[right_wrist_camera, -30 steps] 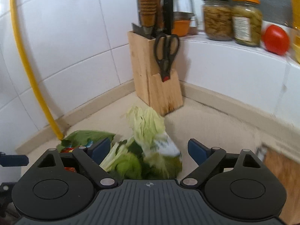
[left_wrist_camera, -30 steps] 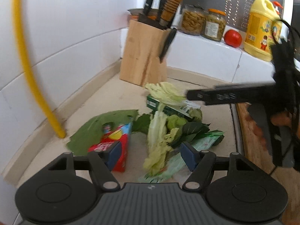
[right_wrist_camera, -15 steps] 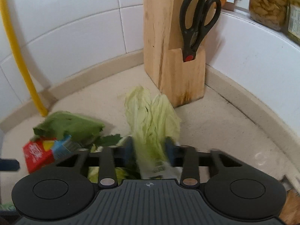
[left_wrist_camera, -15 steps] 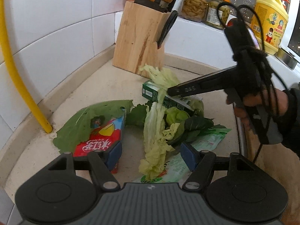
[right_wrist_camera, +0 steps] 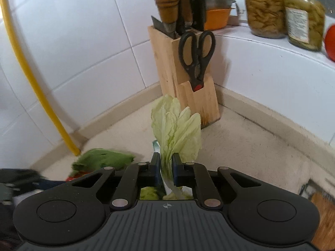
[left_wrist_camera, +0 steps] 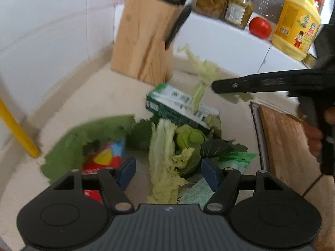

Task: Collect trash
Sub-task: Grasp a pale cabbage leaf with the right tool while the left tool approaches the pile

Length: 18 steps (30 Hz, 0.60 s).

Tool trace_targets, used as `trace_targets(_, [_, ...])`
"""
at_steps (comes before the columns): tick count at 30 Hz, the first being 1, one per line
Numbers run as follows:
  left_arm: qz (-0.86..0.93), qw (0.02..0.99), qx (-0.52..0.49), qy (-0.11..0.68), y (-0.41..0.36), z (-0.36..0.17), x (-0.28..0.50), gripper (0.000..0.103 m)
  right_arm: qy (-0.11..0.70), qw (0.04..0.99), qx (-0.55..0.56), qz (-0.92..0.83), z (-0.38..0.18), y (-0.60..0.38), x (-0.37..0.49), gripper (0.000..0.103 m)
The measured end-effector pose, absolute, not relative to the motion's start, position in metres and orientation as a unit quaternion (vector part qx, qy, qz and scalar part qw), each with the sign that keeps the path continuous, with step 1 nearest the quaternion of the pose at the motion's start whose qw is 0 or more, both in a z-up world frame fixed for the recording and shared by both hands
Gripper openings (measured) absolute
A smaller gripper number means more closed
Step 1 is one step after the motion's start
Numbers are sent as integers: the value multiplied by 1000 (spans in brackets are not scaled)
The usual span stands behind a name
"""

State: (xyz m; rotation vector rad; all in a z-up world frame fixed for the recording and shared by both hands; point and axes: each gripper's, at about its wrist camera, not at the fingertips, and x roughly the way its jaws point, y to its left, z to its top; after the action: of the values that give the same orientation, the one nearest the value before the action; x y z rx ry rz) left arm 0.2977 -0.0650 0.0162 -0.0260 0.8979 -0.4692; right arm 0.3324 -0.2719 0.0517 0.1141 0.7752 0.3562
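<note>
Right wrist view: pale, crinkled cabbage leaf (right_wrist_camera: 177,129) stands upright, stem pinched.

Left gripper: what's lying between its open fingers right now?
In the left wrist view, a long pale cabbage leaf lies on the counter between the left gripper's open fingers, touching neither pad.

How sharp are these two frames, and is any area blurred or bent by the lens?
Left wrist view: motion-smeared; the knife block and red carton are soft, the left gripper crisp. Right wrist view: sharper; scissors and the cabbage leaf in the right gripper read clearly, edges blur. Fisheye curves the tile lines in both.
</note>
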Motion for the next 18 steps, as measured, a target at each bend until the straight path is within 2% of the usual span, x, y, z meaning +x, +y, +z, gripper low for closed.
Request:
trace_targets(7, [-249,851,-18,461,-75,-1,310,48,380,904,81,181,45,-282,319,17])
trace_targets(12, [-254,823,-88,501,-61,-18,330,41,383,901,91,180,42,-283,316,17])
trace_targets(18, [-258,832,-105,479,-43,-7,326,41,383,899,108,180,40,-286,310,17])
